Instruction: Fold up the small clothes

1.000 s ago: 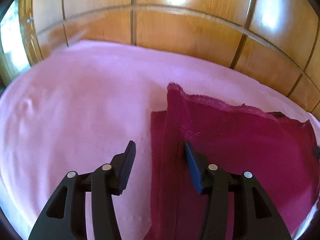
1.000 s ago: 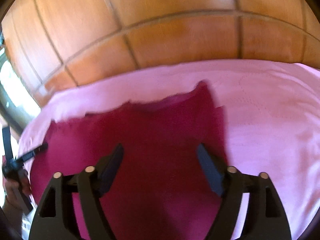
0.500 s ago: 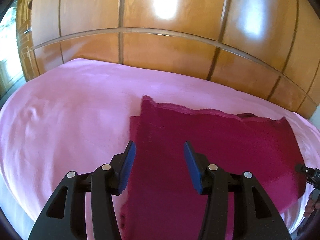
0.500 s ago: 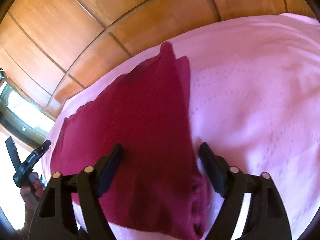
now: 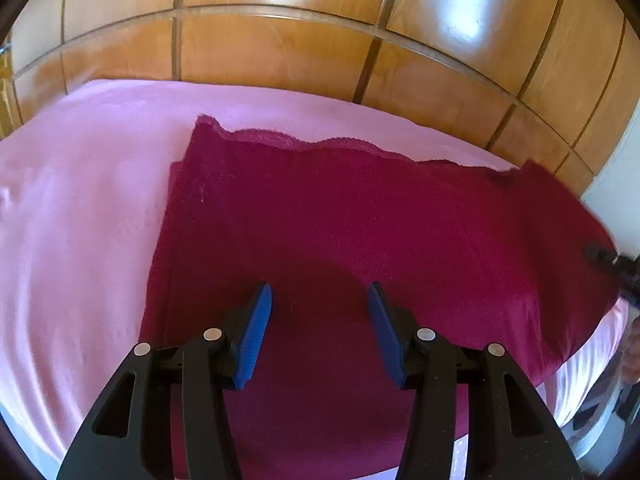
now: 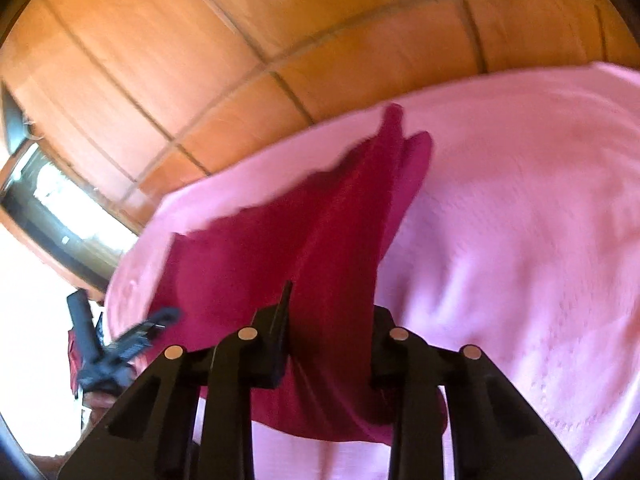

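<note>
Left wrist view: the dark red cloth (image 5: 360, 232) lies spread on a pink bedsheet (image 5: 80, 220), its lacy far edge running close to the sheet's far border, beyond which a wooden panelled wall (image 5: 280, 48) rises directly. The cloth's left edge is doubled into a narrow fold; left of it the sheet is bare and gives open room. The left gripper (image 5: 319, 300) hangs over the cloth's near part with its blue pads (image 5: 256, 328) spread apart and nothing between them. At the far right edge a dark, blurred tip of the right gripper (image 5: 608, 258) sits at the cloth's right corner. Right wrist view, blurred: the right gripper (image 6: 330, 312) has just been closing and is clenched on a raised ridge of the cloth (image 6: 340, 240), which bunches between the jaws and droops below them. Bare sheet (image 6: 520, 240) extends to the right; the wall (image 6: 240, 40) backs the far edge. The left gripper (image 6: 132, 336) shows at lower left, near a bright window (image 6: 60, 208).
</note>
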`<state>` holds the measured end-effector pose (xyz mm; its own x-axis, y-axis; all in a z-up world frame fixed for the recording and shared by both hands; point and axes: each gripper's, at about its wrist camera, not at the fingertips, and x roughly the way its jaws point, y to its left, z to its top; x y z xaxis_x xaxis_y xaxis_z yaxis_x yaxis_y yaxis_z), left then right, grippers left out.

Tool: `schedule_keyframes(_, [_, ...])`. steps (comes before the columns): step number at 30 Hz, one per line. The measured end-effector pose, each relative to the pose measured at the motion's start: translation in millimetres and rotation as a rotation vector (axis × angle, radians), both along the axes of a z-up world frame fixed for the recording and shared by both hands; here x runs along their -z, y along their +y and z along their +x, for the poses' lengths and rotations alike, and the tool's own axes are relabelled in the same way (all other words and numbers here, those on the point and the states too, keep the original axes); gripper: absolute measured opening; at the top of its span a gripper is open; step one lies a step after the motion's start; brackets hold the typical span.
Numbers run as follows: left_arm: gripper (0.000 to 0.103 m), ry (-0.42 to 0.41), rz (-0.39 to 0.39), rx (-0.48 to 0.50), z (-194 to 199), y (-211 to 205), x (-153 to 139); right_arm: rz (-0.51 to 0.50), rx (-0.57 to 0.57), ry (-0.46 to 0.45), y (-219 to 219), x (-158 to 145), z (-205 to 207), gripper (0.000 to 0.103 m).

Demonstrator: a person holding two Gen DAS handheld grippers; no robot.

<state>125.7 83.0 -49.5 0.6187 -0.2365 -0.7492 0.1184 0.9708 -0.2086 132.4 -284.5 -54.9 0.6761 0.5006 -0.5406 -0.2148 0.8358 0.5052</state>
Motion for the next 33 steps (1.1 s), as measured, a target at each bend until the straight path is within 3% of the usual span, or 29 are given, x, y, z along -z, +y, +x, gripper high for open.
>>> schedule_keyframes(6, [0.049,0.017,-0.075,0.018,6.0,7.2,-1.2,0.007,-0.131,-0.101,57.0,-40.9,-2.7,0.024])
schedule_keyframes(12, [0.049,0.018,-0.31,0.02,-0.2,50.7,-12.0,-0.007,-0.297,-0.162,140.7,-57.7,1.8,0.022])
schedule_keyframes(16, [0.049,-0.007,-0.439,-0.051,-13.6,102.8,-18.6,-0.05,-0.393,-0.144,196.9,-41.5,12.2,0.013])
schedule_keyframes(22, [0.049,-0.032,-0.544,-0.118,-25.4,151.5,-23.3,-0.148,-0.509,-0.06,262.8,7.9,15.8,0.012])
schedule_keyframes(27, [0.05,0.008,-0.623,-0.055,-14.1,144.9,-21.6,-0.233,-0.534,-0.083,279.2,26.8,5.1,0.012])
schedule_keyframes(29, [0.063,0.039,-0.627,-0.038,-5.3,133.2,-20.1,-0.237,-0.53,-0.111,276.3,23.4,2.1,0.013])
schedule_keyframes(32, [0.064,0.084,-0.618,0.003,6.2,115.6,-17.0,-0.201,-0.555,-0.15,264.7,18.0,-5.4,0.023])
schedule_keyframes(33, [0.064,0.101,-0.609,0.012,10.2,110.0,-16.0,-0.182,-0.569,-0.151,257.7,17.2,-11.3,0.039])
